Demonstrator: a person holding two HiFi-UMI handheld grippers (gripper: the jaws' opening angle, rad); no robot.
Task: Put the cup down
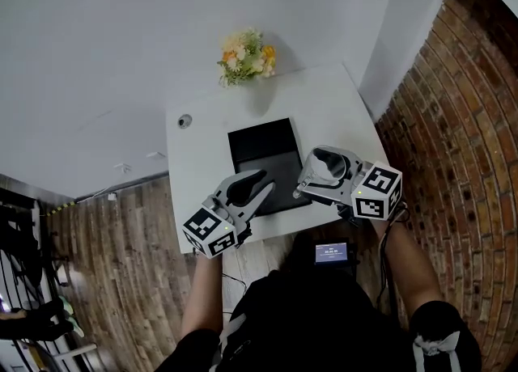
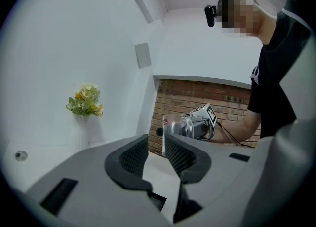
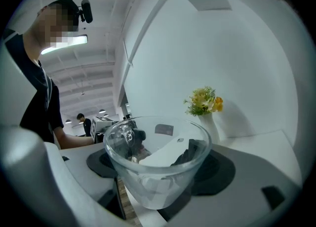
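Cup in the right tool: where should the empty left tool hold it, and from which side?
Probably the rim of the cup, from above on its free side, with one jaw inside and one outside. The right tool fills both flanks, and the wall tapers downward.

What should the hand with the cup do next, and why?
Probably lower the right gripper toward the mat: its jaws are shut on the cup, which seems held in the air over the near edge of the table.

Place: indoor workroom or studio | brick wall (image 1: 453, 120) right of right tongs (image 1: 312, 173) | flowers (image 1: 245, 57) beyond them | white table (image 1: 202, 148) beneath | plank floor (image 1: 121, 233) left
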